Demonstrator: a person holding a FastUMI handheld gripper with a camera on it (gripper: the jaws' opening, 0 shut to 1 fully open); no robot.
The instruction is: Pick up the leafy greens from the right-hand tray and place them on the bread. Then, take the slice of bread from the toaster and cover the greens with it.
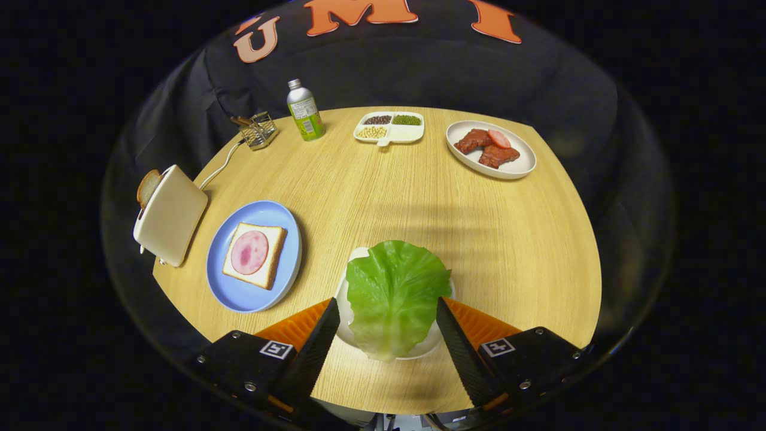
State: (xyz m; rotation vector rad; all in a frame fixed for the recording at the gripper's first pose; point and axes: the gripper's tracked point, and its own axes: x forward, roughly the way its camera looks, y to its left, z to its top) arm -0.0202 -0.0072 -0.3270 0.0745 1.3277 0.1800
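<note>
A green lettuce leaf (395, 296) lies on a small white tray (346, 281) directly between my two fingers. My gripper (388, 308) is open, its black fingertips (328, 317) flanking the leaf's sides without pressing on it. To the left, a blue plate (239, 293) carries a slice of bread (272, 251) topped with a round pink ham slice (249, 252). Left of that plate stands a cream toaster (173, 215) with a browned slice of bread (148, 187) poking out of its slot.
At the far side of the round wooden table (508, 239) are a white oval plate with red meat pieces (492, 149), a divided white dish of beans (390, 127), a green-labelled bottle (305, 111) and a small wire rack (257, 130). The toaster's cord (220, 166) runs back.
</note>
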